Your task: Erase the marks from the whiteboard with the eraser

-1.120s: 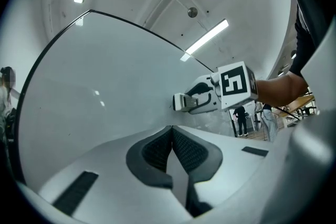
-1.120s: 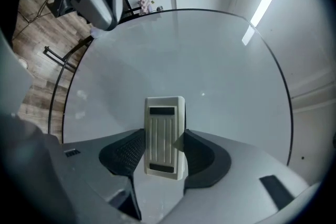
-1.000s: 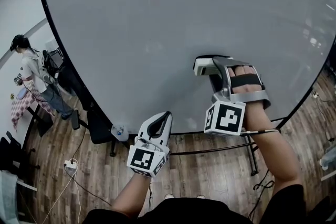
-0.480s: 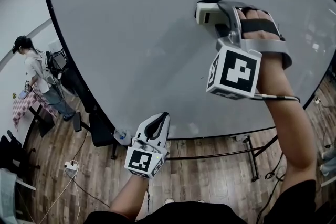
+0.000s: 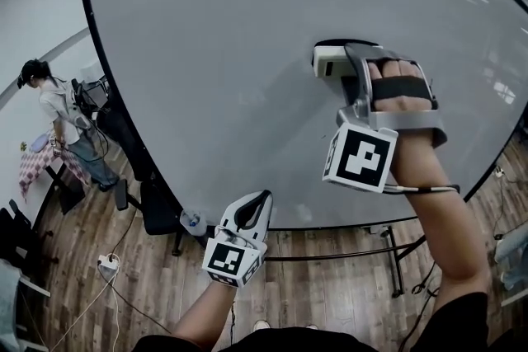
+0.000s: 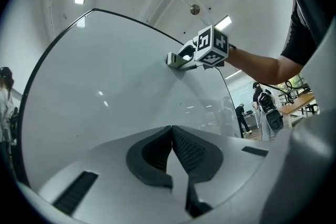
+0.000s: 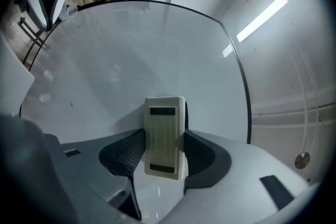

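1. The whiteboard [image 5: 231, 53] fills most of the head view, with its dark frame curving along the left and upper edges. Its surface shows pale grey with small light reflections.
2. The right gripper [image 7: 164, 150] is clamped on the eraser [image 5: 332, 62], one dark pad on each long side of it. In the right gripper view the cream, ribbed eraser stands upright at lower centre, its far end against the board.
3. In the head view the eraser sits right of centre on the board, in the upper half of the frame. The hand [image 5: 400, 99] and the right marker cube [image 5: 360, 157] lie just below it.
4. The left gripper [image 6: 171, 129] has its jaws pressed together at the tips, with nothing between them. In the head view it hangs at lower centre, below the board's bottom edge, over the wooden floor [image 5: 330, 284].
5. The left gripper view shows the right gripper at upper centre, pressed to the board.
6. At the far left of the head view a person [image 5: 51, 107] stands beside a checked cloth [image 5: 33, 165]. A power strip [image 5: 107, 262] lies on the floor, lower left.
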Action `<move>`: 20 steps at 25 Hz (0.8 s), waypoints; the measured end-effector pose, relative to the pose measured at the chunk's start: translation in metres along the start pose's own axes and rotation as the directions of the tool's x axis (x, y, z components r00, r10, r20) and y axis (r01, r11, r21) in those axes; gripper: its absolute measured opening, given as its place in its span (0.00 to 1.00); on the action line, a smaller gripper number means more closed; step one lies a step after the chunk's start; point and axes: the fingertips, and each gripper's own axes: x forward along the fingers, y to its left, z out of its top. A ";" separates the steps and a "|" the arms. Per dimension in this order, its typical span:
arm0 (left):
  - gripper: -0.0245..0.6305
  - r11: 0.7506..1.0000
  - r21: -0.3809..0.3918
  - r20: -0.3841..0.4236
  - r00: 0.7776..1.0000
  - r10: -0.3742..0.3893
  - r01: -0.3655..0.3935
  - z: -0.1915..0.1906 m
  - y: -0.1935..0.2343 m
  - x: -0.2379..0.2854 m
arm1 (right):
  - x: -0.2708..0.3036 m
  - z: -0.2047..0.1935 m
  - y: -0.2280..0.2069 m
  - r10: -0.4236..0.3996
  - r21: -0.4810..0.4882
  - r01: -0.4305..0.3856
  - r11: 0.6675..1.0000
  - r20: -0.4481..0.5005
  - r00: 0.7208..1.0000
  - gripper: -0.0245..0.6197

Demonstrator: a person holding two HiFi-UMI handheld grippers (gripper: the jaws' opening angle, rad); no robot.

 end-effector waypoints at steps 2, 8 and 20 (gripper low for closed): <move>0.07 1.000 -0.003 0.005 1.000 -0.007 0.007 0.001 0.000 0.001 | -0.002 0.004 0.012 0.011 -0.009 -0.011 1.000 0.005 1.000 0.43; 0.07 0.999 -0.004 0.035 0.999 -0.034 0.034 0.005 -0.009 0.005 | -0.006 0.006 0.042 0.044 -0.037 -0.044 0.998 0.003 0.999 0.43; 0.07 0.999 0.004 0.022 0.999 -0.036 0.036 0.005 -0.011 0.001 | -0.017 0.011 0.110 0.135 -0.029 -0.135 0.990 0.006 0.991 0.43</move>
